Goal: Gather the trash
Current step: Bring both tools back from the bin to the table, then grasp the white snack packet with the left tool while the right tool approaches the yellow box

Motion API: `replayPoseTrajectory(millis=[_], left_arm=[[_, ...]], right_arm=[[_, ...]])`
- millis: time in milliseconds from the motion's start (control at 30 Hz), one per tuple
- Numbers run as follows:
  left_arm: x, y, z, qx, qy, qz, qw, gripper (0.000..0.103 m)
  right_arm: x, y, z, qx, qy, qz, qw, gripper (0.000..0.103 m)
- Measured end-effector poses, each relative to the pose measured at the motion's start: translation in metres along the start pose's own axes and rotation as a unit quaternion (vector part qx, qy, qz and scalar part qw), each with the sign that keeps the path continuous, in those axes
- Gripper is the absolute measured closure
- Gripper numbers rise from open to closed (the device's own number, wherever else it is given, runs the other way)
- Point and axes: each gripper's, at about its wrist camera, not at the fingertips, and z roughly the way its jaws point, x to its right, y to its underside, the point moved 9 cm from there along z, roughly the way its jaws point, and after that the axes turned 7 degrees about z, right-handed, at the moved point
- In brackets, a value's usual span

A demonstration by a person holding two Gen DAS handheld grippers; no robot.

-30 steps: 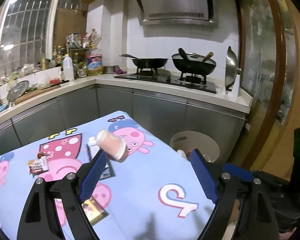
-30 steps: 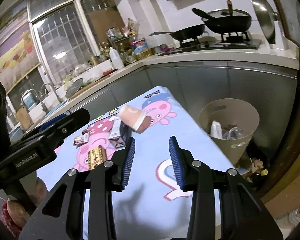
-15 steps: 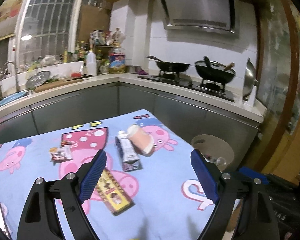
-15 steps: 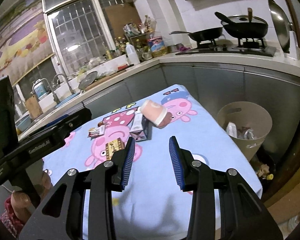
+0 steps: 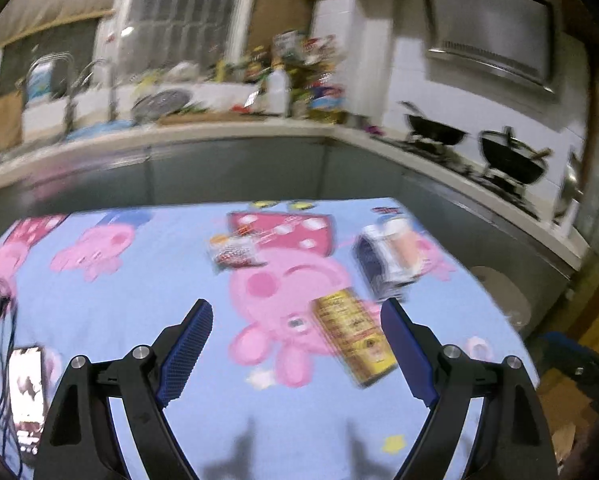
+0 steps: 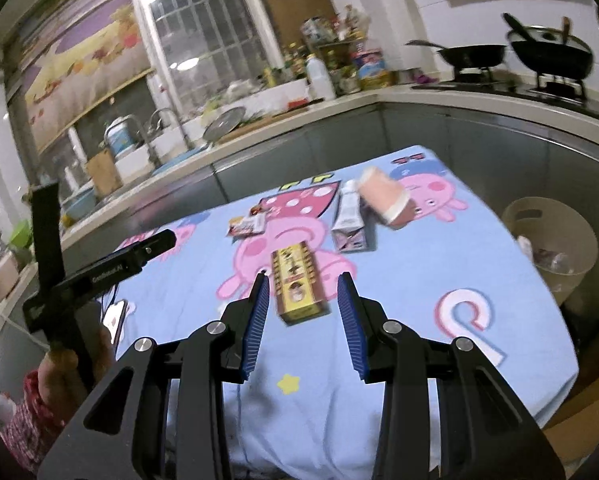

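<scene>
The left gripper [image 5: 295, 344] hung over the desk [image 6: 419, 300] with its jaws wide apart and nothing between them; the right gripper [image 6: 303, 312] stood partly apart — also empty. The yellow box [image 6: 297, 284] lay flat on the desk just beyond the right gripper; past the box lay a small wrapper [image 6: 248, 225], a white carton [image 6: 349, 220] and a tipped pink cup [image 6: 383, 198] (touching the carton); the bin [image 6: 555, 240] stood off the desk's edge, well right of the box.
</scene>
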Motion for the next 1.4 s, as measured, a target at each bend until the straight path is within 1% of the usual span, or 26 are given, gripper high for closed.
replayPoseTrajectory(millis=[100,167,233,300,333,400,467,500,533,633,700,767,933,1000,1133,1167,1200,1233,1267,1300,1367,1400], left_arm=[[-0.039,0.01,0.003,-0.015,-0.021,-0.03,0.9992,0.018],[-0.058,0.012,0.007,-0.02,-0.038,-0.038,0.9983,0.018],[-0.072,0.012,0.012,-0.028,-0.05,-0.041,0.9975,0.018],[-0.079,0.01,0.022,-0.035,-0.052,-0.042,0.9971,0.017],[-0.082,0.008,0.03,-0.043,-0.05,-0.043,0.9969,0.017],[-0.086,0.002,0.046,-0.054,-0.045,-0.042,0.9966,0.017],[-0.084,-0.005,0.064,-0.064,-0.031,-0.042,0.9966,0.014],[-0.085,-0.01,0.079,-0.073,-0.016,-0.049,0.996,0.014],[-0.085,-0.012,0.087,-0.079,-0.01,-0.055,0.9953,0.014],[-0.093,-0.019,0.125,-0.106,0.01,-0.086,0.9906,0.014],[-0.097,-0.022,0.148,-0.12,0.019,-0.102,0.9874,0.016],[-0.101,-0.024,0.17,-0.134,0.029,-0.114,0.984,0.022],[-0.108,-0.027,0.213,-0.156,0.042,-0.138,0.9772,0.026],[-0.107,-0.024,0.228,-0.167,0.056,-0.15,0.9728,0.031],[-0.1,-0.017,0.244,-0.184,0.078,-0.161,0.9665,0.047],[-0.098,-0.018,0.243,-0.175,0.073,-0.156,0.9695,0.058],[-0.095,-0.017,0.244,-0.177,0.077,-0.153,0.9691,0.069],[-0.092,-0.014,0.246,-0.185,0.085,-0.154,0.9669,0.086],[-0.091,-0.01,0.246,-0.189,0.086,-0.159,0.9652,0.09],[-0.09,-0.009,0.245,-0.187,0.086,-0.161,0.9653,0.091],[-0.084,-0.006,0.233,-0.178,0.088,-0.156,0.9676,0.092],[-0.082,-0.005,0.229,-0.175,0.089,-0.156,0.9679,0.093]], right_arm=[[-0.005,0.005,0.01,-0.01,-0.008,-0.002,1.0,0.065],[-0.007,0.008,0.019,-0.02,-0.012,0.0,1.0,0.065],[-0.006,0.01,0.027,-0.028,-0.014,0.001,1.0,0.065],[-0.005,0.014,0.038,-0.04,-0.014,0.003,0.999,0.063],[-0.004,0.016,0.043,-0.045,-0.014,0.004,0.999,0.06],[-0.002,0.018,0.051,-0.052,-0.012,0.004,0.999,0.059],[0.0,0.02,0.062,-0.059,-0.005,-0.004,0.998,0.058],[0.0,0.021,0.067,-0.061,-0.002,-0.01,0.998,0.054],[-0.001,0.021,0.074,-0.063,0.001,-0.017,0.998,0.049],[-0.001,0.019,0.091,-0.066,0.011,-0.037,0.997,0.043],[0.001,0.018,0.104,-0.071,0.017,-0.047,0.996,0.041],[0.002,0.016,0.12,-0.079,0.018,-0.048,0.996,0.039],[0.005,0.015,0.158,-0.103,0.018,-0.049,0.993,0.035],[0.005,0.016,0.176,-0.115,0.019,-0.057,0.992,0.034],[0.005,0.025,0.2,-0.135,0.022,-0.064,0.988,0.031],[0.005,0.028,0.204,-0.138,0.022,-0.066,0.988,0.031],[0.005,0.032,0.208,-0.141,0.025,-0.07,0.987,0.029],[0.005,0.035,0.211,-0.141,0.025,-0.074,0.987,0.024],[0.005,0.036,0.212,-0.137,0.025,-0.075,0.987,0.022],[0.004,0.038,0.212,-0.134,0.024,-0.077,0.988,0.021],[0.003,0.04,0.208,-0.125,0.028,-0.087,0.988,0.023],[0.004,0.041,0.207,-0.124,0.034,-0.095,0.987,0.027]])
